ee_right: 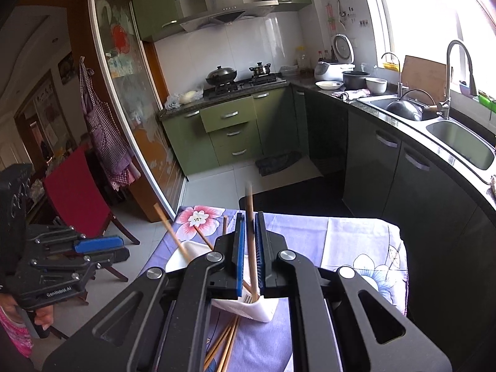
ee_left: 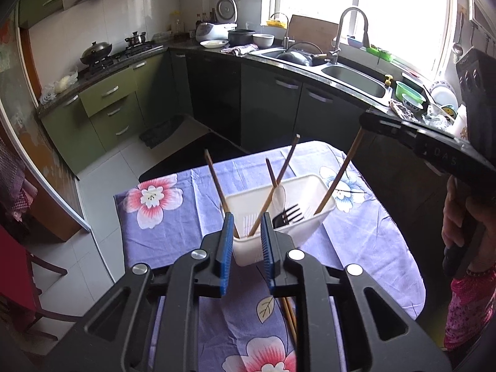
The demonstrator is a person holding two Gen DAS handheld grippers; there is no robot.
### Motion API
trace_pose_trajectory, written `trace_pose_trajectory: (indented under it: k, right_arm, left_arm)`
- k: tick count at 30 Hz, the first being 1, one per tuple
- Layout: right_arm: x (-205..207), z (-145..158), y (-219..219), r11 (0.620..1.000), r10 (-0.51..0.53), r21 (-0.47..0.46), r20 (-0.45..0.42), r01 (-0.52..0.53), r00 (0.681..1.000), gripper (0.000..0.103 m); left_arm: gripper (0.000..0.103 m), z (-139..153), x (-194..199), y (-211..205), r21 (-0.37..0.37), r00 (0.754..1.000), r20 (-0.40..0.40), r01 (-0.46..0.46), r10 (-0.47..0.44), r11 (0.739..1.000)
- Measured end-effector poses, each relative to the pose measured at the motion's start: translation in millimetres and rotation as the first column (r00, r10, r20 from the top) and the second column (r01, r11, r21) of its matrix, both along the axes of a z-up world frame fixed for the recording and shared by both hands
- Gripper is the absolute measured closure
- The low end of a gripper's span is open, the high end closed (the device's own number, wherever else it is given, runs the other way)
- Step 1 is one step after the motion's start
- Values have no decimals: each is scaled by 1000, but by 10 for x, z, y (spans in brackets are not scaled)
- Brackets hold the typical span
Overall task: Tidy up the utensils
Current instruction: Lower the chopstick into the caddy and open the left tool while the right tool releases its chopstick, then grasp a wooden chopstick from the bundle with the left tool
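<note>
Right wrist view: right gripper (ee_right: 248, 257) clenched on chopstick (ee_right: 251, 241), tip inside white basket (ee_right: 263, 311). Left gripper (ee_left: 246, 241) released, hovering near basket. Risk: tilted release tips light basket (spare chopsticks (ee_right: 226, 341) beside it).

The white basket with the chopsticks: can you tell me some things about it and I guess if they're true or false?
1. The white basket sits on a flowery cloth. True.
2. A black fork is inside the basket. True.
3. The right gripper is empty. False: it pinches a chopstick over the basket.
4. Every chopstick is in the basket. False: the loose chopsticks lie on the cloth.
5. The left gripper is open. True.
</note>
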State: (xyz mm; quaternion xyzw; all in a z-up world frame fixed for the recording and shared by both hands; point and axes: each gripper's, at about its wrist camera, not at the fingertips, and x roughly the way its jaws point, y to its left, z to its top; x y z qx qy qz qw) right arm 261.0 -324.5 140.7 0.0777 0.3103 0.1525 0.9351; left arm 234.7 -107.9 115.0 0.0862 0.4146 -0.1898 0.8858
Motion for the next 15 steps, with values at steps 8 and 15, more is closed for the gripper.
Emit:
trace_pose_trajectory:
  k: [8,15]
  right_arm:
    - [-479,-87,-296,999,-2,41,26,1,1000,90]
    - [-784,-801,-442,1000,-5,8,-92,6,996,89]
  left_arm:
    - [86,-567,-170,-63,21,994,-108,30,-27,999]
    - [86,-1411,-216,-232,26,960,-278,47,-38,999]
